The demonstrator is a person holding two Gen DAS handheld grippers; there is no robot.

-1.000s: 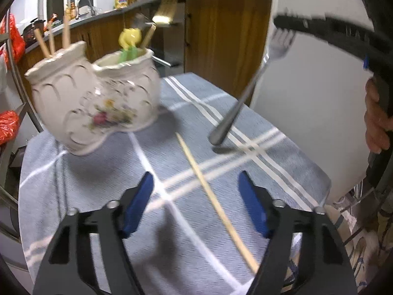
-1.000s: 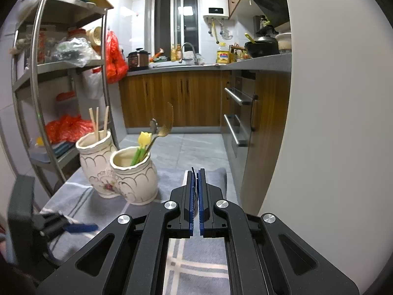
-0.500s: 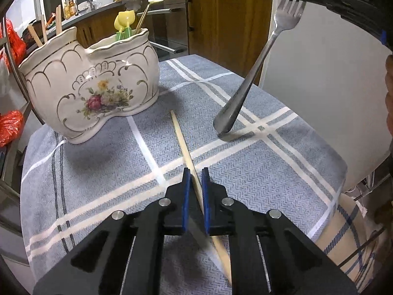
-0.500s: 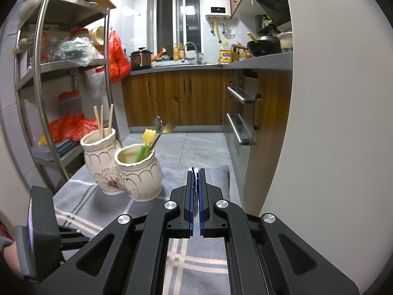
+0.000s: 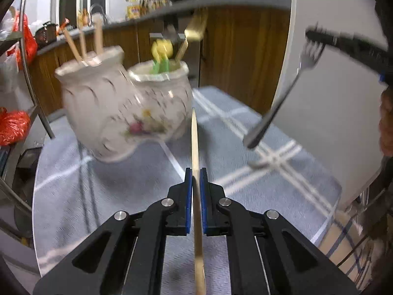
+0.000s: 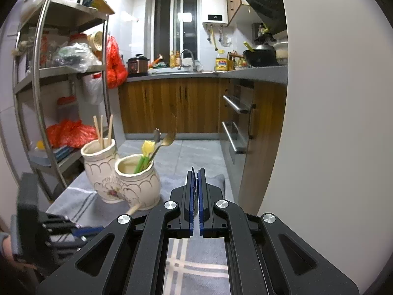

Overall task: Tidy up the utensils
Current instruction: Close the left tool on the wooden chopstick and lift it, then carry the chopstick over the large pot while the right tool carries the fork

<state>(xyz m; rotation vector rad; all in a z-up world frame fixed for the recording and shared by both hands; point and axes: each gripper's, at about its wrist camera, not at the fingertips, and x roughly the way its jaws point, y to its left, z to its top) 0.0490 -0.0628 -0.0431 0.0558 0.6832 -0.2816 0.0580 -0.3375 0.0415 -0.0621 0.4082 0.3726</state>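
A wooden chopstick (image 5: 195, 142) is clamped between the blue pads of my left gripper (image 5: 195, 172), lifted off the cloth and pointing at the white floral twin-pot holder (image 5: 122, 113). The holder's left pot has three chopsticks (image 5: 83, 41); its right pot has a yellow-green utensil (image 5: 159, 56) and a gold one. At the right, my right gripper (image 5: 312, 34) is shut on the tines of a steel fork (image 5: 282, 98), whose handle hangs down above the cloth. In the right wrist view, the right gripper (image 6: 195, 172) is shut, the holder (image 6: 122, 179) stands ahead on the left, and the left gripper (image 6: 93, 229) is low on the left.
A grey cloth with white stripes (image 5: 245, 172) covers the small table. A metal shelf rack (image 6: 49, 98) with bags stands on the left. A white curved panel (image 6: 331, 123) rises close on the right. Wooden cabinets (image 6: 172, 105) and a counter are behind.
My left gripper closed on the chopstick that lay on the cloth and raised it toward the holder. The right gripper stayed shut on the fork and barely moved.
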